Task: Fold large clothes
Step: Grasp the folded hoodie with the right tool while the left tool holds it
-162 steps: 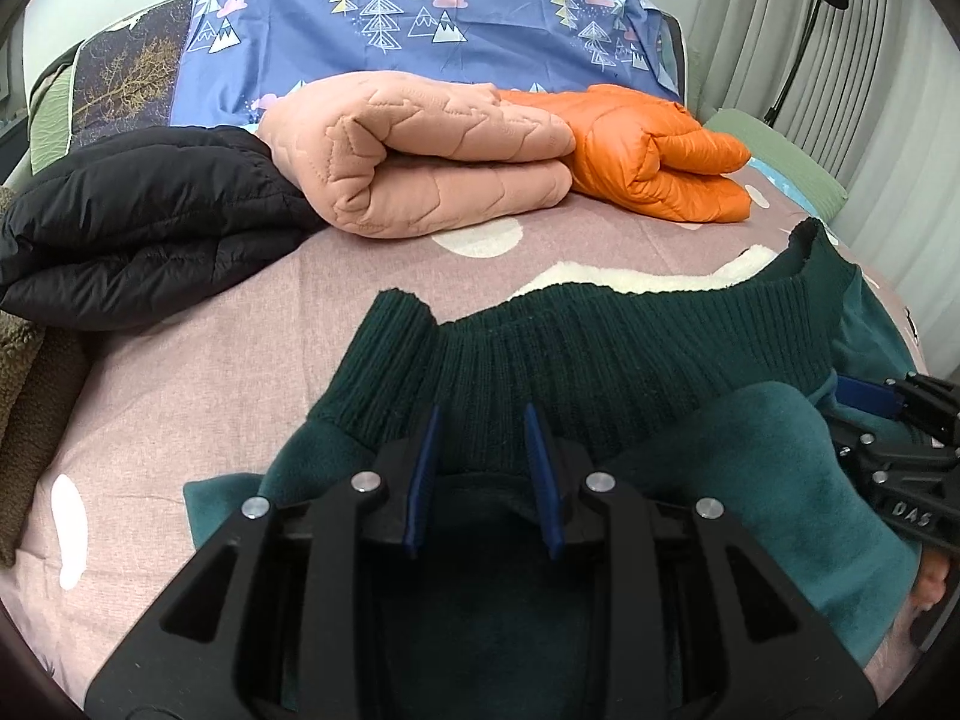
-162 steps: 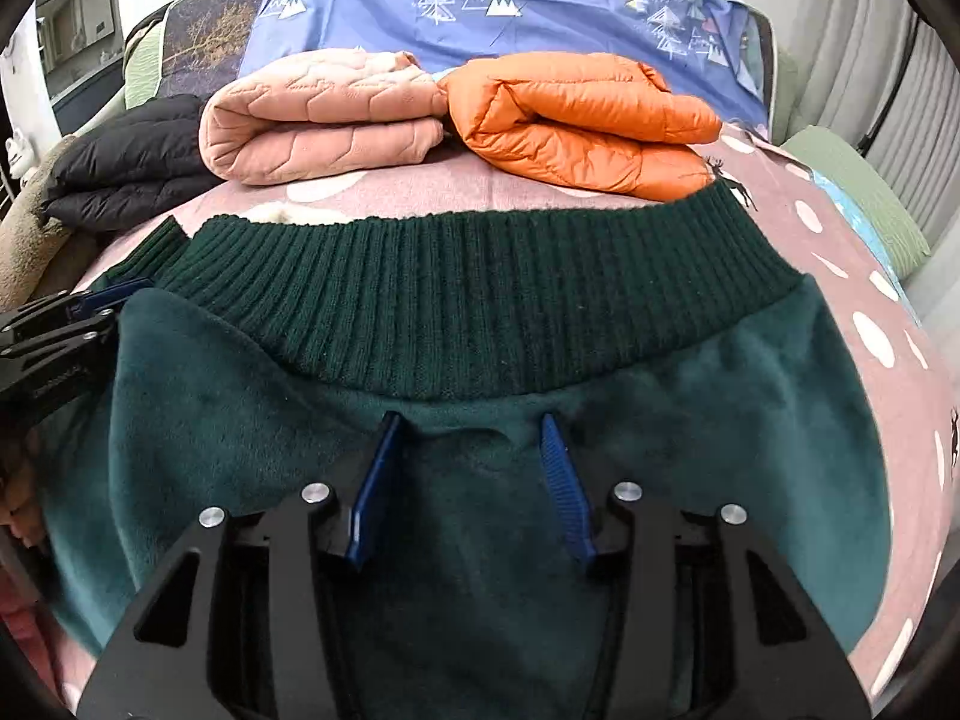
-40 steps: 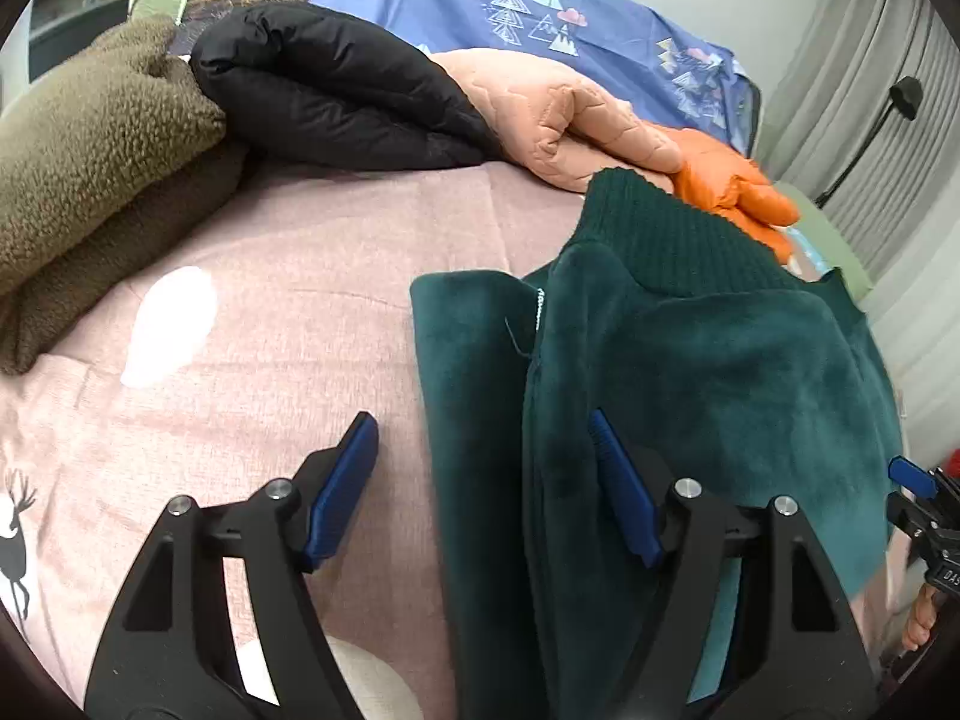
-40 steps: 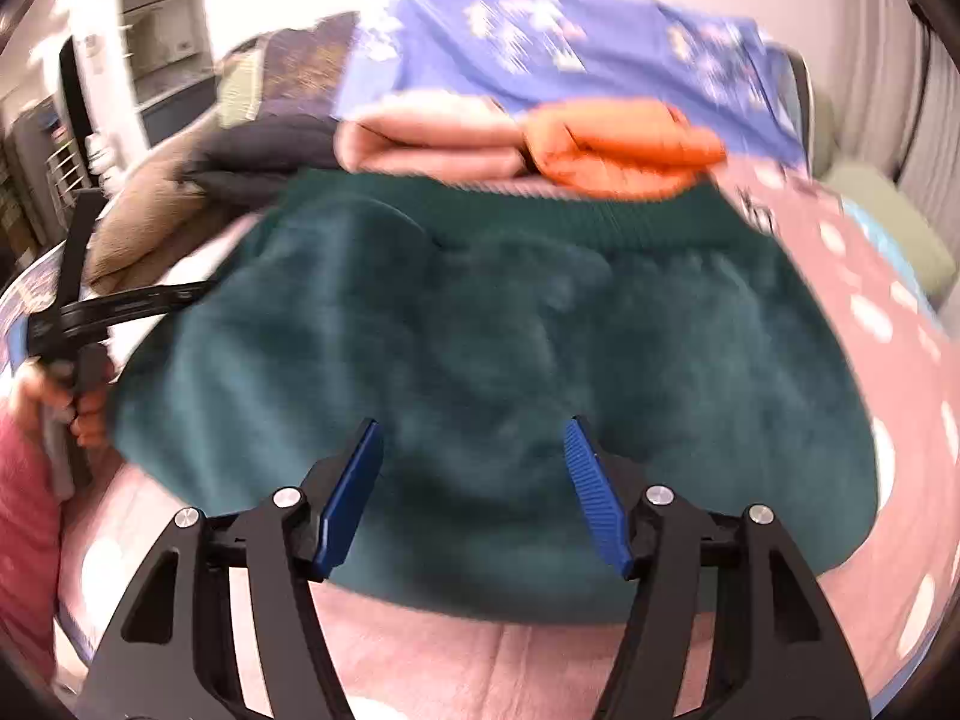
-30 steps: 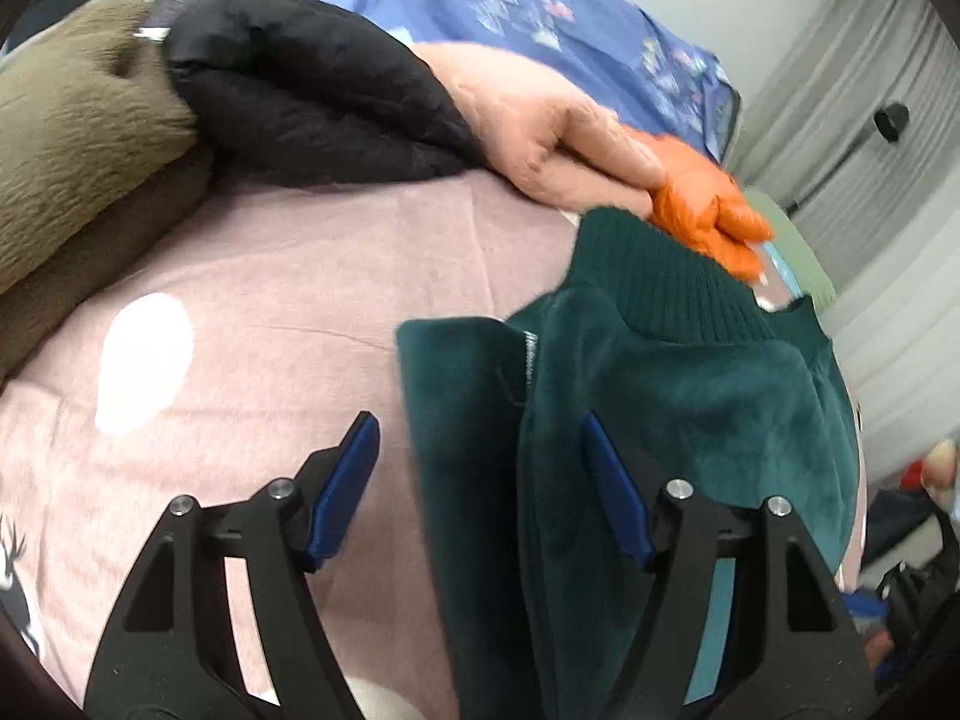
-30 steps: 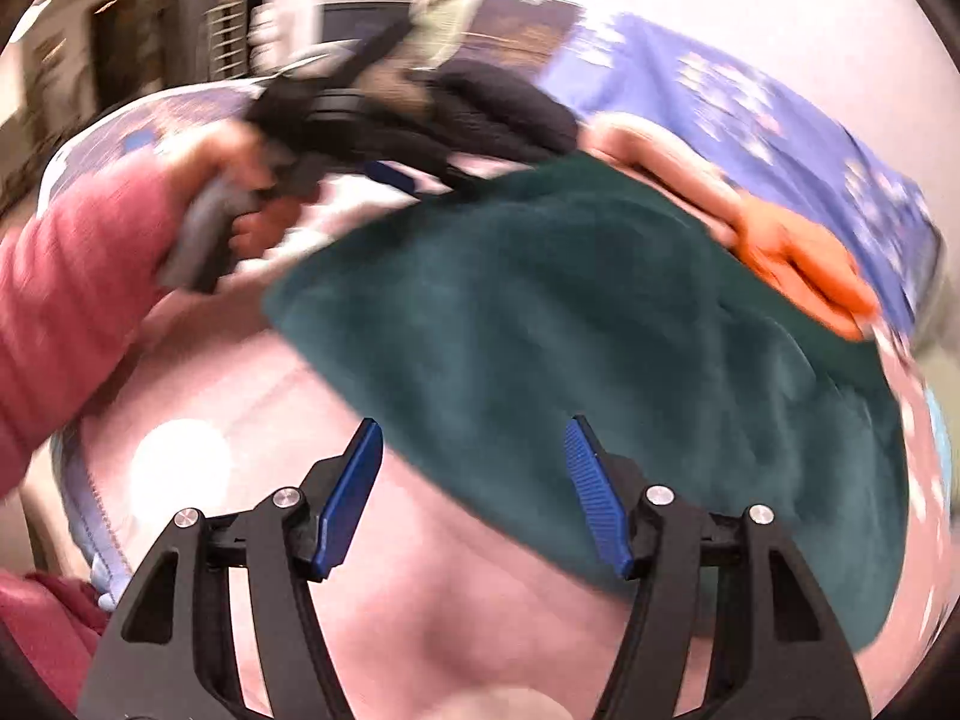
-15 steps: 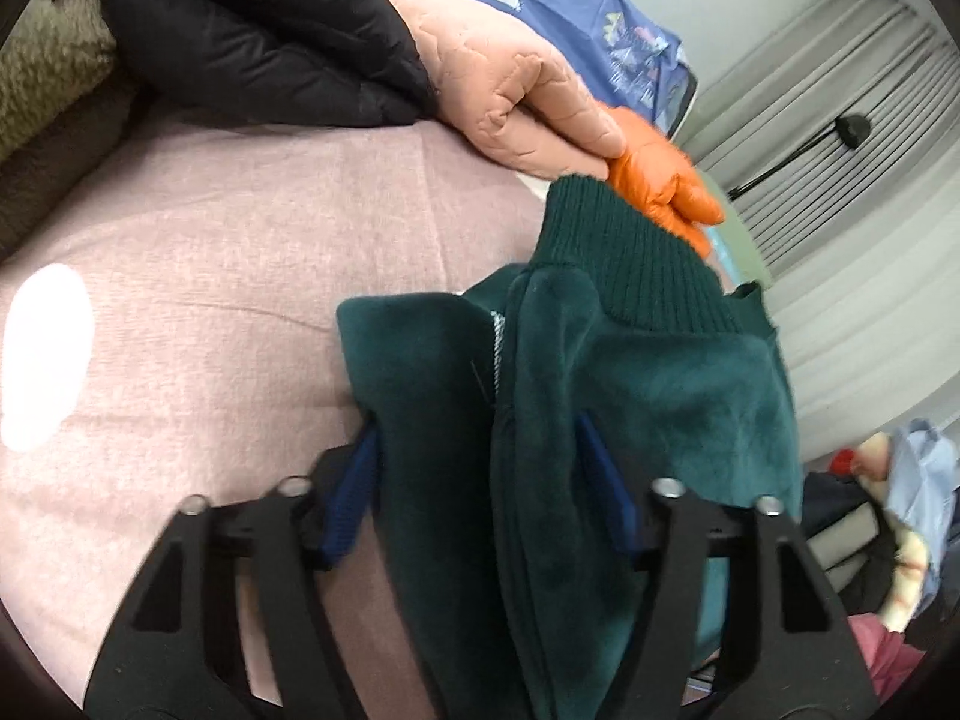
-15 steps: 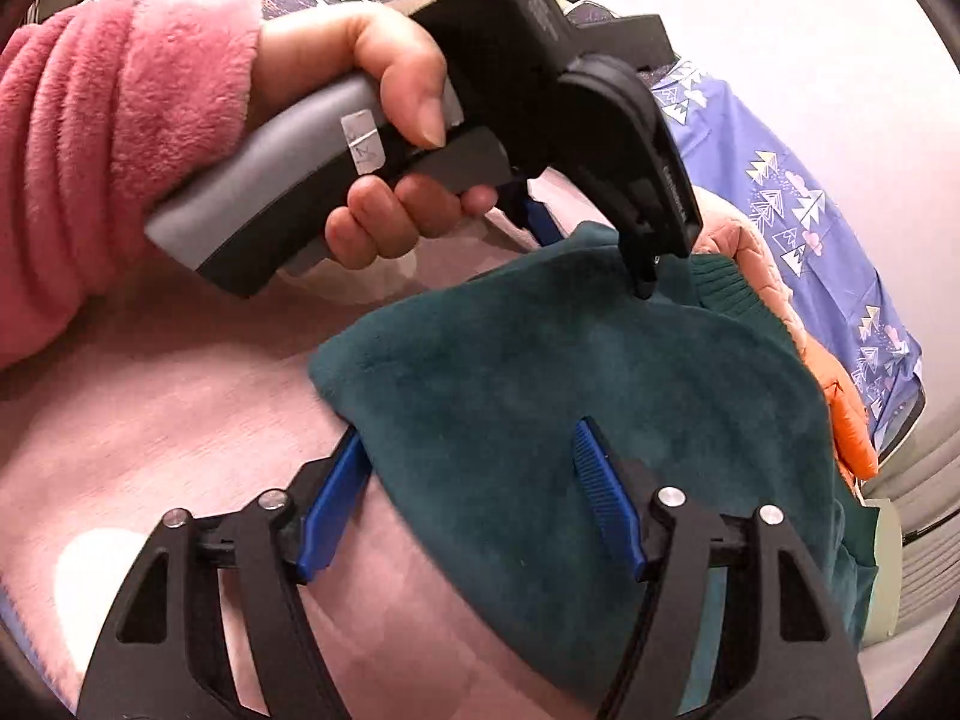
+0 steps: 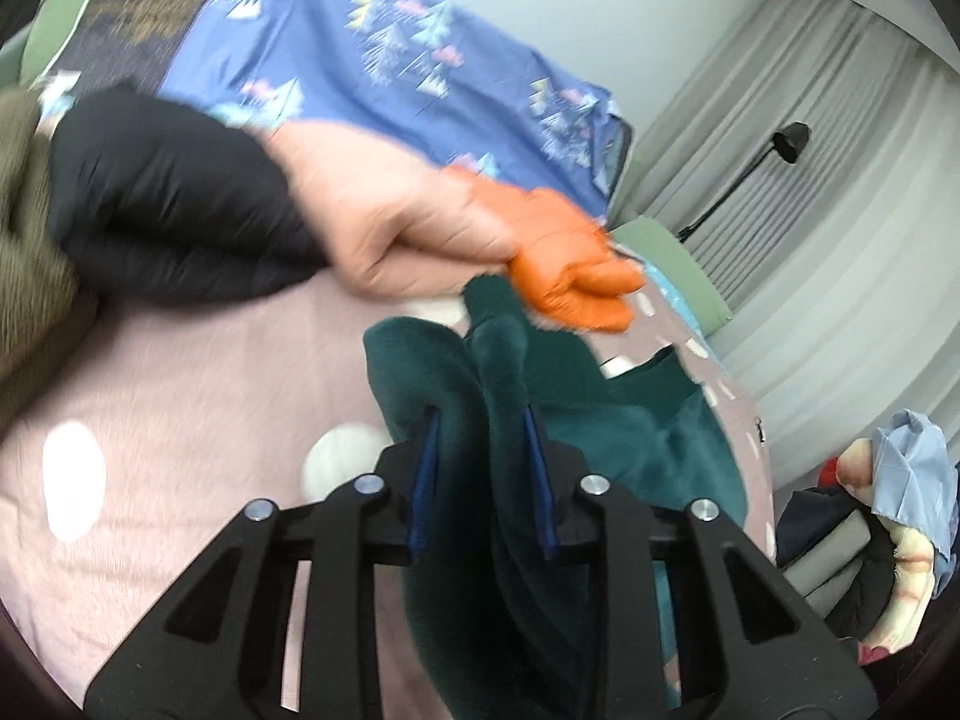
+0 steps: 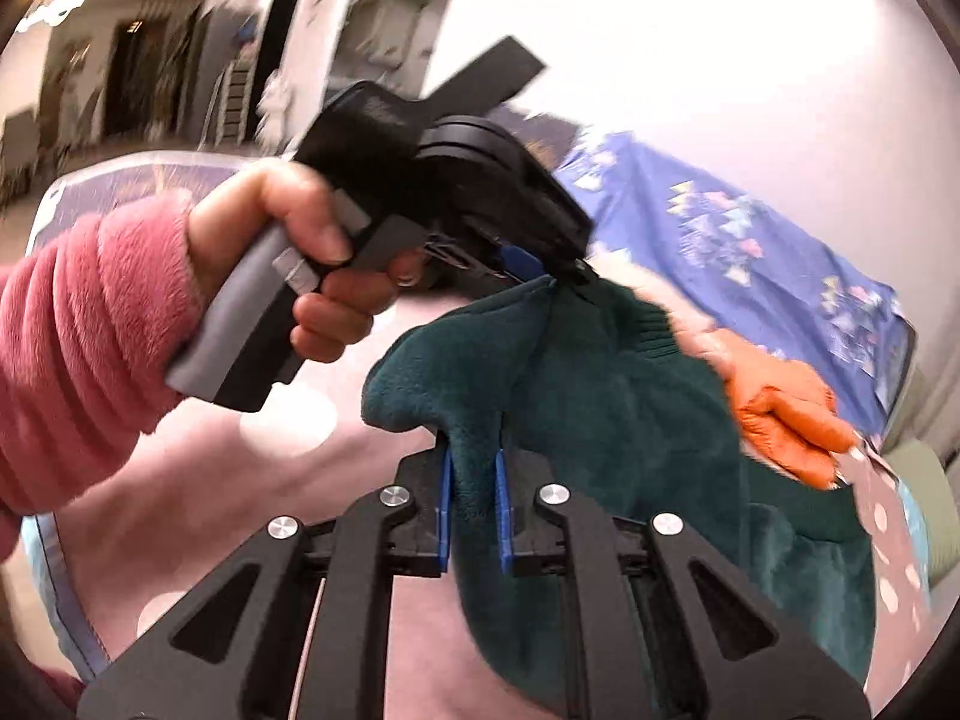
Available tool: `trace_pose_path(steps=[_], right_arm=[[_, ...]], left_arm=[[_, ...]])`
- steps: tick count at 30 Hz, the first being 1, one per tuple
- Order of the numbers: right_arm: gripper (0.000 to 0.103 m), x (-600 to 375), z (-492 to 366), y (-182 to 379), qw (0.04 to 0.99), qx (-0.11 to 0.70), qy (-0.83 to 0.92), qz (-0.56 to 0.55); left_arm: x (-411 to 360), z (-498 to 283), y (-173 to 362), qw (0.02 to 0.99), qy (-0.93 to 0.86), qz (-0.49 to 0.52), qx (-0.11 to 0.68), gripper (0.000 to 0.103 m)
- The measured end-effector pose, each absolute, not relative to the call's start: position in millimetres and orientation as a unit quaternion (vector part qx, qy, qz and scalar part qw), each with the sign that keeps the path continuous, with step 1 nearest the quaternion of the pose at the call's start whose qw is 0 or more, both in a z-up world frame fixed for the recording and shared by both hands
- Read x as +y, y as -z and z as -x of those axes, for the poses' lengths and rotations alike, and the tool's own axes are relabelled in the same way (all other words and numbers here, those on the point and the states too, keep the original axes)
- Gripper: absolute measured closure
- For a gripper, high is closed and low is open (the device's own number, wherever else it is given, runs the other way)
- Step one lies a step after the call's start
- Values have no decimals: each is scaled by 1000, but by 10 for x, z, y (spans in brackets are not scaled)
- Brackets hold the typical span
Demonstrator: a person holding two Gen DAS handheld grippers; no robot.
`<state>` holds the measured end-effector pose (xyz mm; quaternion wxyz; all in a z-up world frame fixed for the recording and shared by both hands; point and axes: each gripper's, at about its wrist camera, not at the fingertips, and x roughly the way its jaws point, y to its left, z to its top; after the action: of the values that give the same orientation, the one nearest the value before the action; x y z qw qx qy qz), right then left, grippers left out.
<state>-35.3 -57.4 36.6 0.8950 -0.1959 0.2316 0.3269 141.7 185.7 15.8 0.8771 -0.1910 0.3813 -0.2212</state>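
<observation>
A dark green fleece garment (image 9: 630,438) with a ribbed hem lies folded on the pink bedspread (image 9: 180,390). My left gripper (image 9: 483,471) has a thick bunch of its edge between the blue pads; the jaws are closing and press the fabric, which hangs lifted. My right gripper (image 10: 474,498) pinches another fold of the green garment (image 10: 630,396), jaws closing to a narrow gap on the cloth. In the right wrist view a hand in a pink sleeve (image 10: 78,336) holds the left gripper (image 10: 534,276) at the garment's raised corner.
Folded jackets line the back of the bed: olive fleece (image 9: 24,192), black (image 9: 168,210), pink quilted (image 9: 390,222), orange (image 9: 558,264). A blue tree-print cover (image 9: 390,60) is behind them. A black lamp (image 9: 786,144) and a clutter pile (image 9: 888,510) stand at right.
Both grippers went from wide apart around the garment's edge to narrowed on it. Both rose, and the green fabric now hangs bunched above the bedspread.
</observation>
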Motion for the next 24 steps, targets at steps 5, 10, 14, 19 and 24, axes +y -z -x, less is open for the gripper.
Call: trace_pose_path(steps=[5,10,14,19,24], right_arm=[[92,-1181,211,-765,927,208,-300,84],[93,-1916,-5,-904,945,205,-254,-18],[94,-2609,-254,-730,931,249,-239,-120],[94,-3299,-257,-547,923,255,-207,-199],[94,-3966,-250,-358,913,255,-173,-266]], left_arm=[[1382,-1473,-732,891,245,157,347,92],[645,-1617,-1175,900,258,93,338,98],[-96,-1733,-1196,890,281,51,356,103],[-1190,-1671,-1138,878,320,-47,352,103],[-1532,-1516,-1339,896,316,-73,304,99]])
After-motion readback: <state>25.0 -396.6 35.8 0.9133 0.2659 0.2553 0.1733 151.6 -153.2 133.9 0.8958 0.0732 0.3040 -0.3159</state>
